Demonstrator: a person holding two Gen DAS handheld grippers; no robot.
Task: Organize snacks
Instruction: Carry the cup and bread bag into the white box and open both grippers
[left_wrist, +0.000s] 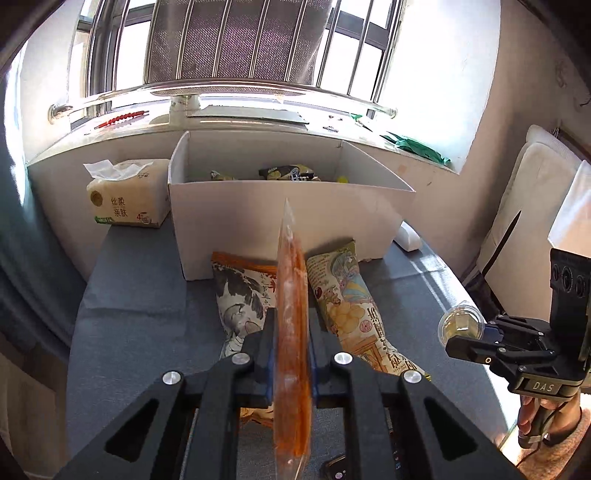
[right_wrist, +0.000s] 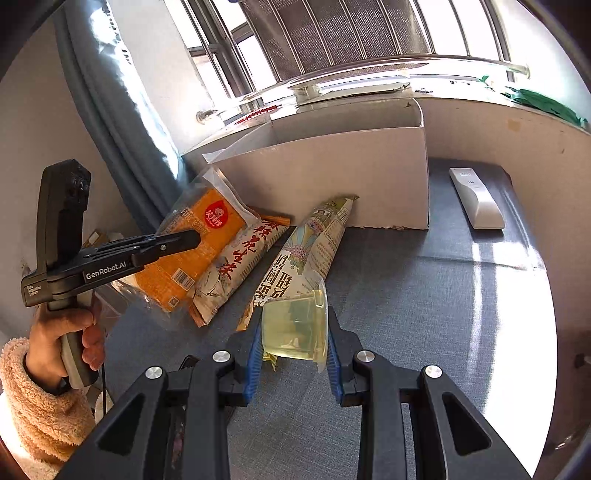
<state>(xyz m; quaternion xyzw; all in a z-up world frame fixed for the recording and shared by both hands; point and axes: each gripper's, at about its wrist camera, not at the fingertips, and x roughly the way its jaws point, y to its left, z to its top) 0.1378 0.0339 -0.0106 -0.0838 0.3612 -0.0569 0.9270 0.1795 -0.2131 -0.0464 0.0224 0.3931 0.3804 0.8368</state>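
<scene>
My left gripper is shut on a flat orange snack packet, held edge-on above the table; it also shows in the right wrist view. My right gripper is shut on a clear jelly cup, which also shows at the right of the left wrist view. A white cardboard box stands ahead with several snacks inside. Two snack bags lie in front of it: an ink-painted one and a cartoon-printed one.
A tissue pack sits left of the box. A white remote lies to the right of the box on the grey tablecloth. A windowsill and barred window run behind. A curtain hangs at the left.
</scene>
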